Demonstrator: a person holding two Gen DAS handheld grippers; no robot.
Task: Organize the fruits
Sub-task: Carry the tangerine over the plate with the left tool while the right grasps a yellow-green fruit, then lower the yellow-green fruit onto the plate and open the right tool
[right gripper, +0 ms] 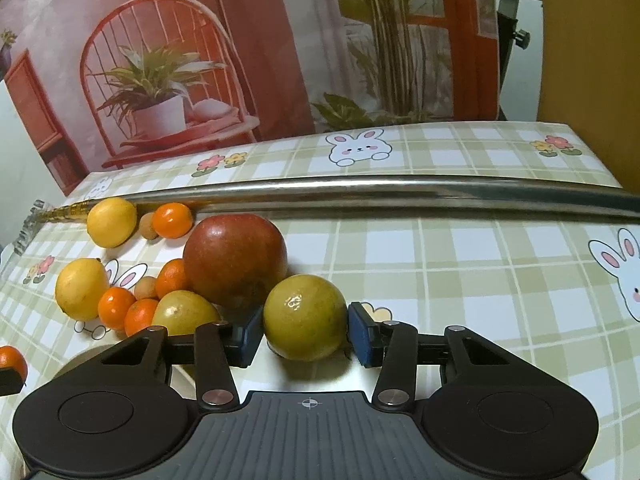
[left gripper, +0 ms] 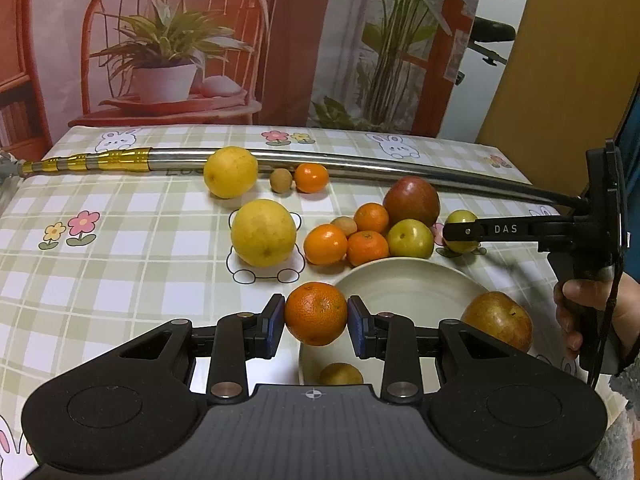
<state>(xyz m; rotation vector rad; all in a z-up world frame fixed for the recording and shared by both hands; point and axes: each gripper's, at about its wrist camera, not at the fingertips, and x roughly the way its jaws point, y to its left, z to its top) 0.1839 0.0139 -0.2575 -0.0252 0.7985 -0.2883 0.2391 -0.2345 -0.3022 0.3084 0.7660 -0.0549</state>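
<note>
Clamping a mandarin low in the frame's centre above the plate, your left hand-held gripper grips it; your right hand-held gripper brackets a green-yellow fruit on the counter, pads apparently touching.

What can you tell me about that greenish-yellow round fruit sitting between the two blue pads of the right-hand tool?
The greenish-yellow fruit is round, smooth and glossy, with a bright glint of light on top and faint brownish mottling. It sits on the checked tablecloth, just in front of the big red apple. The right gripper straddles it: the left pad looks against its side, the right pad at its edge, though firm contact is unclear. From the left wrist view the finger crosses in front of it.
</note>
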